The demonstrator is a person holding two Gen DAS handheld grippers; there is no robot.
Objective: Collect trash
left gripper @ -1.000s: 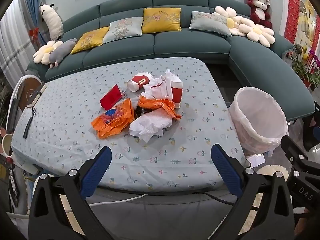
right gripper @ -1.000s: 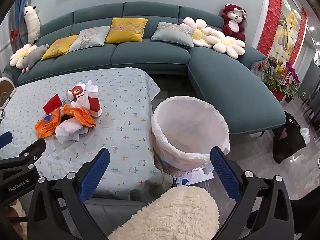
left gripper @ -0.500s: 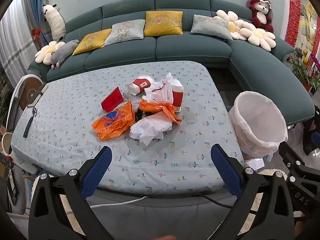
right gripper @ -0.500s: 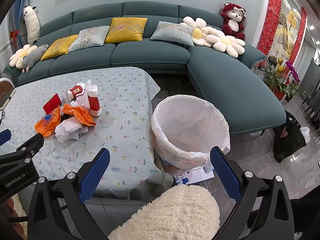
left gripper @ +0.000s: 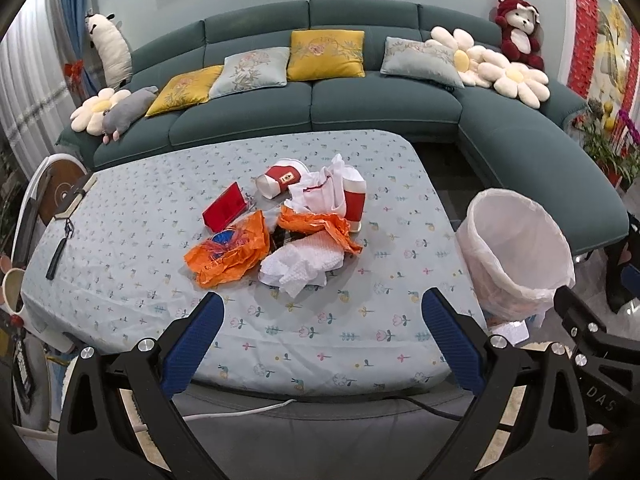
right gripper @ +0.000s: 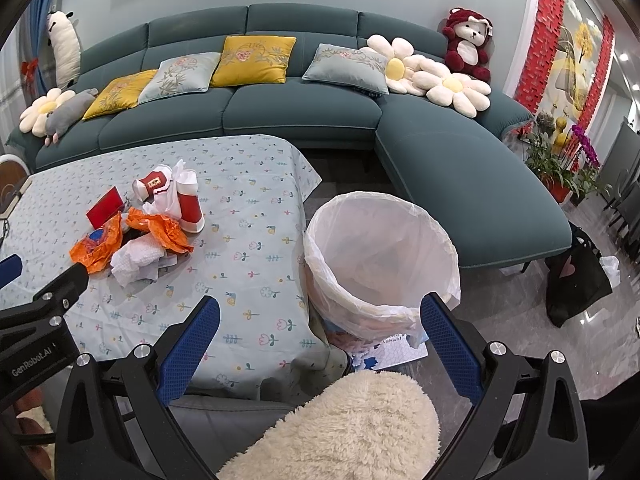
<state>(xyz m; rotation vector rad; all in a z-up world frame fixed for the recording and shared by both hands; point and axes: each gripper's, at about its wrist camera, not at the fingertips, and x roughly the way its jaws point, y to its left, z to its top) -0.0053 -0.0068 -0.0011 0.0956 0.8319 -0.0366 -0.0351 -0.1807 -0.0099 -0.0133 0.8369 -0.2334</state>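
Observation:
A pile of trash lies mid-table: an orange plastic bag, a crumpled white tissue, orange wrapper, a red card box, a fallen red-white paper cup and an upturned red-white cup with a white bag. A white-lined trash bin stands on the floor right of the table; it also shows in the right wrist view. My left gripper is open and empty above the table's near edge. My right gripper is open and empty, near the bin.
The table wears a floral cloth. A dark remote and a notebook lie at its left end. A teal sofa with cushions curves behind. A fluffy cream stool sits below the right gripper. A black bag stands on the floor.
Both views have shifted slightly; the left gripper has drawn back and risen a little from the table. Nothing on the table has moved.

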